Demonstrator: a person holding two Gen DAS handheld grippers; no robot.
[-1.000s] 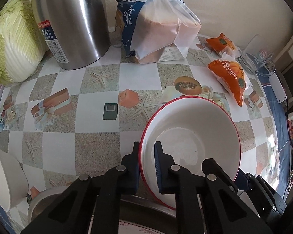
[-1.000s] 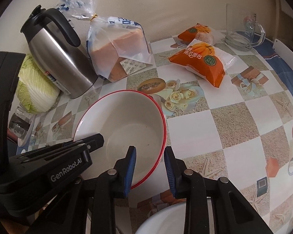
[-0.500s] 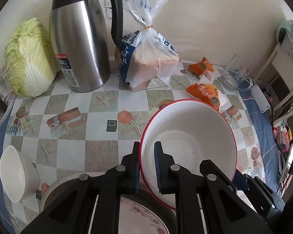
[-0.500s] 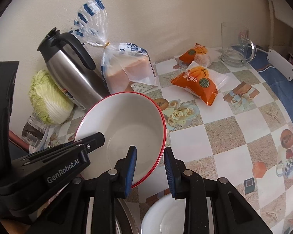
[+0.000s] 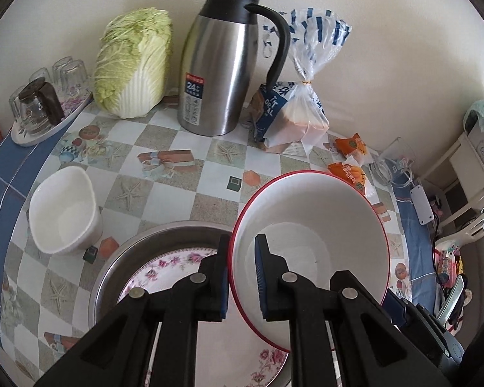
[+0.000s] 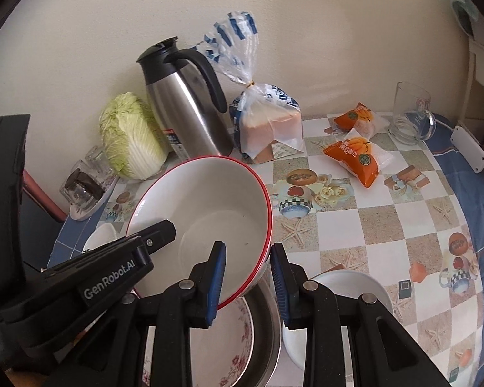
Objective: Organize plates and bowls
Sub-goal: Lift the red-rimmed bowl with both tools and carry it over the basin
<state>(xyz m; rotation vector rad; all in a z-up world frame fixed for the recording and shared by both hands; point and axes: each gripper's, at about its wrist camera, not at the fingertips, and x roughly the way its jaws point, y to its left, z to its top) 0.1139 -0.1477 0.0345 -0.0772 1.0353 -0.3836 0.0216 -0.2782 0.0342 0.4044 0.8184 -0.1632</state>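
Observation:
A white bowl with a red rim is held in the air above a steel basin that holds a floral plate. My left gripper is shut on the bowl's left rim. My right gripper straddles the bowl's right rim, one finger inside and one outside; a gap shows at the outer pad. A white square bowl sits on the table left of the basin. Another white bowl sits right of the basin in the right wrist view.
Along the back wall stand a steel jug, a cabbage, a bread bag and a tray of glasses. Orange snack packs and a glass mug lie at the right.
The red-rimmed bowl has been lifted higher and drawn back over the steel basin with the floral plate. Both grippers rose with it; the right jaws look a little wider.

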